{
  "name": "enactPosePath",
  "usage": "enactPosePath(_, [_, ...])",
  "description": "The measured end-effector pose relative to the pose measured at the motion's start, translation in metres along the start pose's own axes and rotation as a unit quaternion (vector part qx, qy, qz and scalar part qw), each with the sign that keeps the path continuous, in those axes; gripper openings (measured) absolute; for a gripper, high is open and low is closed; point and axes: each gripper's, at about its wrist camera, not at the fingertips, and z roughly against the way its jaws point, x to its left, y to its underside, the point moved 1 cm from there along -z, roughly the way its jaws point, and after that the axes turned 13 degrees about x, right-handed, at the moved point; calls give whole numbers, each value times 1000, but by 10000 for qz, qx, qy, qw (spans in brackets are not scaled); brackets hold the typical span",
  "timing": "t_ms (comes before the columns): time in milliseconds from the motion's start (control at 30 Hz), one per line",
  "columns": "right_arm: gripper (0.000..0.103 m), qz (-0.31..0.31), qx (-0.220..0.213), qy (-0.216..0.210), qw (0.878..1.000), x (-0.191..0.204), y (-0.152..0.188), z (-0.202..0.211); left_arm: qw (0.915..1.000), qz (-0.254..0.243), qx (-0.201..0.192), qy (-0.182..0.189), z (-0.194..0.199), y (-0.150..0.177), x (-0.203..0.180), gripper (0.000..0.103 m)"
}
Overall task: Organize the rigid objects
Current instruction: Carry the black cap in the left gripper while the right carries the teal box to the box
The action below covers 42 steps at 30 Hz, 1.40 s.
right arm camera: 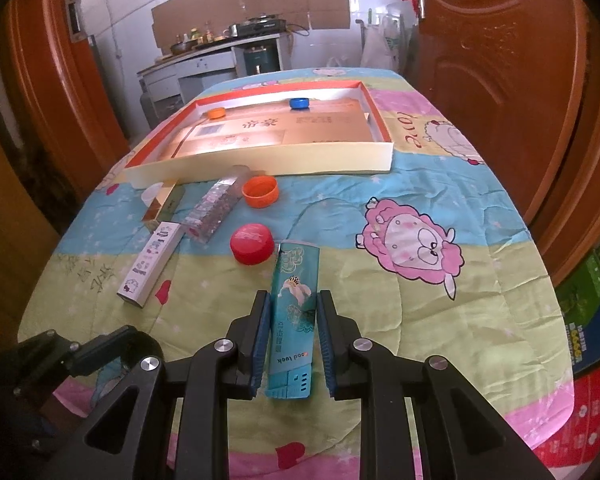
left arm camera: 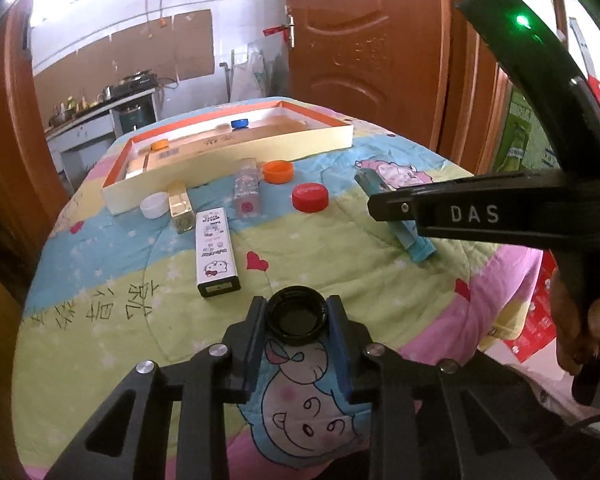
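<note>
In the left wrist view, the left tool [left arm camera: 296, 322] has its two fingers set either side of a black cap [left arm camera: 297, 317] lying open side up on the cartoon-print quilt [left arm camera: 340, 264]; the pads look pressed to its rim, so it reads as clamped on the cap, though contact is hard to confirm. Ahead lie a white patterned box [left arm camera: 216, 254], a red cap [left arm camera: 310, 197], an orange cap [left arm camera: 278, 171] and the shallow tray [left arm camera: 236, 152] against the far side. A straight lift, then a carry forward over the white box, would probably suit best. In the right wrist view, the right tool [right arm camera: 290, 334] straddles a teal lighter [right arm camera: 294, 312] lying lengthwise between its fingers, which stand apart with slim gaps each side. Closing squarely on the long flanks should keep it from twisting. The red cap sits just beside the lighter's far end; the quilt's right half is open room, its edge dropping off near the door.
</note>
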Motion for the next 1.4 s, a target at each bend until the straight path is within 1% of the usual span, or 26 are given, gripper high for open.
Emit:
enactPosePath(167, [23,1,-15,-6,10000,0,0,0,9999,103,12,63,2,1,1,30])
enactPosePath(333, [23,5,-78,-8,10000,-3,0,4,9996,266,-81,107,13,-4,7,30])
enactPosePath(600, [23,4,-161,-23,9999,-5,-2,12,9983,538,-234,50,31,-17,20,30])
enactPosePath(767, [23,57,-226,-47,9997,-2,-6,17,9975,654,-281,-31,35,-25,27,30])
enactPosePath(1100, [23,213,-389,-106,9990,6,-27,21,9948,895,-460,-145,39,-56,46,30])
enactPosePath(1400, [23,223,-465,-157,9985,3,-53,19,9934,968,-561,-240,33,-84,60,30])
